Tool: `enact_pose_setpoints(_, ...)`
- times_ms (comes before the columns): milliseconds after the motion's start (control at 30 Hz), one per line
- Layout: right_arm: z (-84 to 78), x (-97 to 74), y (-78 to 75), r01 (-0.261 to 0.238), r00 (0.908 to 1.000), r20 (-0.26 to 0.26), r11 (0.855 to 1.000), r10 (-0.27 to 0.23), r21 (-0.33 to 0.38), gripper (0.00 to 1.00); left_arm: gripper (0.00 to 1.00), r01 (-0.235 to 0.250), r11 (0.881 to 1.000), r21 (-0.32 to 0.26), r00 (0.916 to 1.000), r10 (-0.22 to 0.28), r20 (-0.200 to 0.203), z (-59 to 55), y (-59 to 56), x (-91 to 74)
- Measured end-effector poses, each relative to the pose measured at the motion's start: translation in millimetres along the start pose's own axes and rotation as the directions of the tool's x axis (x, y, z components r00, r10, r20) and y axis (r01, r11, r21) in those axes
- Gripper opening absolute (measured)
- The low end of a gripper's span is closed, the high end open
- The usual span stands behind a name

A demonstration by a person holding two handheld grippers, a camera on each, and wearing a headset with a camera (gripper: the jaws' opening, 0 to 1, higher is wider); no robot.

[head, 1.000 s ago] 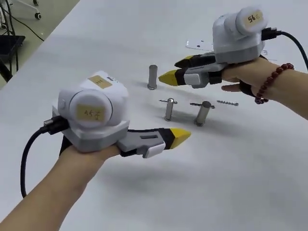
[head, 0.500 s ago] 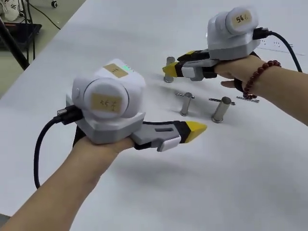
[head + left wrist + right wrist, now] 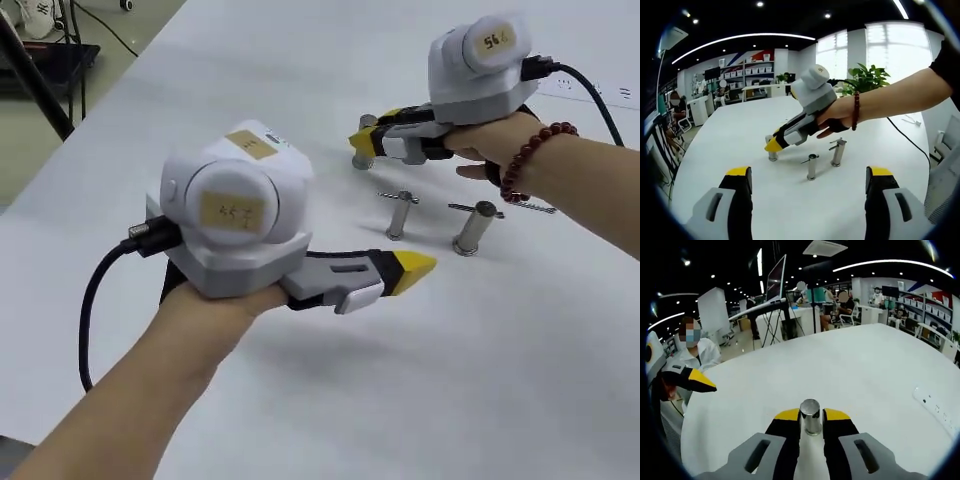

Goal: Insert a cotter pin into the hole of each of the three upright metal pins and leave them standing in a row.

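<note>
Three upright metal pins stand on the white table (image 3: 520,380). The middle pin (image 3: 398,214) and the right pin (image 3: 474,228) each carry a cotter pin through the top. They also show as the middle pin (image 3: 812,166) and right pin (image 3: 837,152) in the left gripper view. My right gripper (image 3: 362,141) is at the far pin (image 3: 368,155), whose top sits tight between the jaws of the right gripper (image 3: 811,416). The far pin (image 3: 810,416) has no cotter pin in it. My left gripper (image 3: 412,270) hovers open in front of the row, as the left gripper (image 3: 808,172) shows.
A loose cotter pin (image 3: 536,208) lies on the table to the right of the row. A white power strip (image 3: 940,410) lies further back on the right. The table's left edge (image 3: 90,160) drops to the floor. People sit at desks beyond the table.
My right gripper has moved over to the far pin and now has it between its jaws. The left gripper has barely moved. The head camera has shifted.
</note>
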State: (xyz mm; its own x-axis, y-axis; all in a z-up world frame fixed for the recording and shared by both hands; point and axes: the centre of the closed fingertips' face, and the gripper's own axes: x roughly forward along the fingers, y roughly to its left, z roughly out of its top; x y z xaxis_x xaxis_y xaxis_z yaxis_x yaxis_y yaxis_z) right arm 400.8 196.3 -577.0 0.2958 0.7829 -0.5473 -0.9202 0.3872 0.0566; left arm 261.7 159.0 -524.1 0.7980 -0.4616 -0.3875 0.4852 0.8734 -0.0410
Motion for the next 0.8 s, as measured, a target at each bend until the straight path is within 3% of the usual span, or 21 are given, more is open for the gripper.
enact_pose_setpoints(500, 1.5, -3.5, 6.8, -0.008, 0.9997, -0.024, 0.999, 0.007, -0.051, 0.08, 0.93, 0.0, 1.0, -0.007, 1.0, 0.0, 0.008, 1.9, -1.3, -1.6)
enact_pose_setpoints(800, -1.7, -16.9, 2.1, 0.016, 0.9991, -0.037, 0.997, -0.019, -0.075, 0.08, 0.93, 0.002, 1.0, -0.001, 0.9999, -0.002, -0.017, -5.9, -2.5, 1.3)
